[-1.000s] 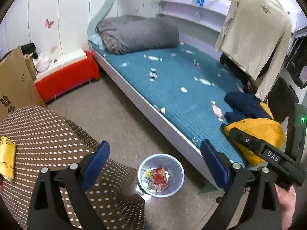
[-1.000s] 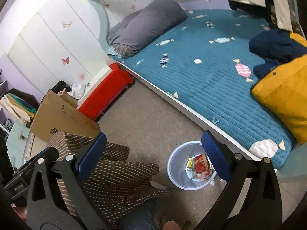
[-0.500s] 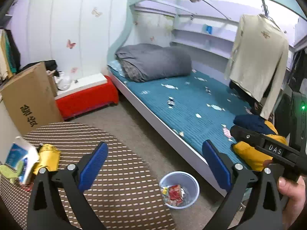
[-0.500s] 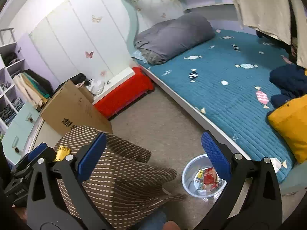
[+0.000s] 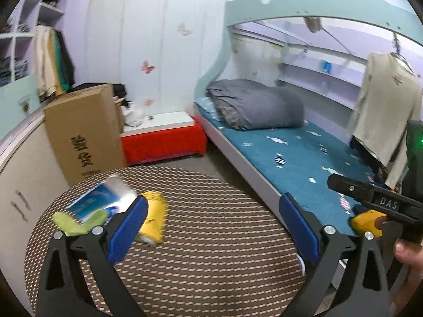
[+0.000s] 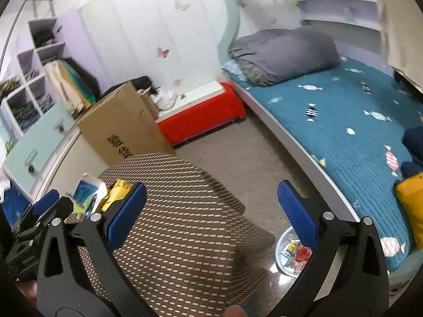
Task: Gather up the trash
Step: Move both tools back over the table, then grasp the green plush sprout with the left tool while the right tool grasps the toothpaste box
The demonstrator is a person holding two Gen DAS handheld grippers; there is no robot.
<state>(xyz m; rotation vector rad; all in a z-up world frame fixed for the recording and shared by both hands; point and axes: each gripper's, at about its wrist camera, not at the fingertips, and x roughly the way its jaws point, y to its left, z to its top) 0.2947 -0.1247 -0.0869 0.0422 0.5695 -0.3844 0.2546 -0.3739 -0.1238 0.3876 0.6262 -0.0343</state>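
Left wrist view: round counter (image 5: 211, 251) under a brown dotted cloth. At its left edge lie a yellow wrapper (image 5: 153, 219), a blue-and-silver packet (image 5: 103, 198) and a green scrap (image 5: 76, 222), close together, blurred. Left tool (image 5: 211, 227) spread wide, empty, above the counter. Right tool (image 6: 211, 208) likewise spread, holding nothing. Trash bin (image 6: 281, 248) on the floor between counter and bed (image 6: 343, 132), wrappers inside. Cardboard box (image 5: 84, 132) and red bench (image 5: 164, 140) stand against the far wall.
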